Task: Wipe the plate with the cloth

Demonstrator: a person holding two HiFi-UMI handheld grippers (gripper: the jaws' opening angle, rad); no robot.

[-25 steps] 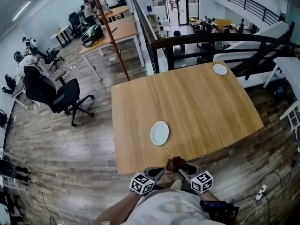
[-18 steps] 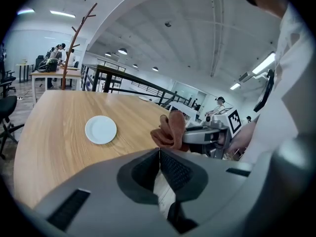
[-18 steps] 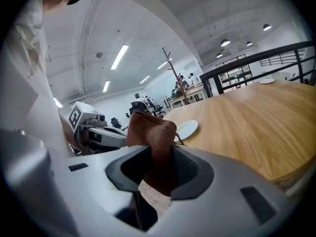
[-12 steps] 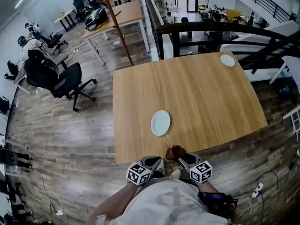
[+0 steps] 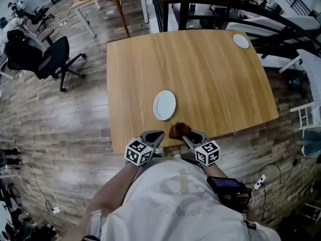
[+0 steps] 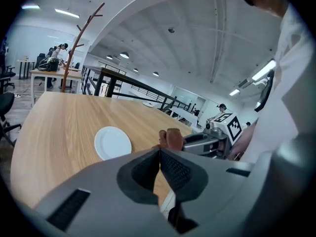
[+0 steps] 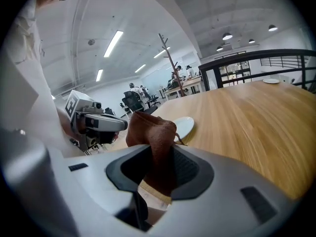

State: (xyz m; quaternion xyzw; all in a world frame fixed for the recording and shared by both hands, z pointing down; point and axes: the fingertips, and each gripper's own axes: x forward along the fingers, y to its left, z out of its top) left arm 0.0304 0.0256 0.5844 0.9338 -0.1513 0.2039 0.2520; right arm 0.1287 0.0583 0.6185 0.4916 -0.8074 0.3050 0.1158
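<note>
A white plate (image 5: 164,105) lies on the wooden table (image 5: 210,79), close to its near edge. A crumpled brown cloth (image 5: 177,130) hangs just behind the plate, over that edge, with my right gripper (image 5: 183,134) shut on it. In the right gripper view the cloth (image 7: 151,132) bulges up between the jaws and the plate (image 7: 183,127) lies right beyond it. My left gripper (image 5: 157,134) is beside the right one, left of the cloth, its jaws shut and holding nothing. The left gripper view shows the plate (image 6: 112,142) ahead at left and the cloth (image 6: 171,138) at right.
A second small white plate (image 5: 241,40) sits at the table's far right corner. A black office chair (image 5: 35,54) stands on the wood floor to the left. A dark railing (image 5: 220,4) runs behind the table. A cable and plug (image 5: 261,181) lie on the floor at right.
The view has moved forward over the table. Both grippers have come up to the table's near edge, and the cloth now hangs close behind the plate. Both jaws have stayed shut.
</note>
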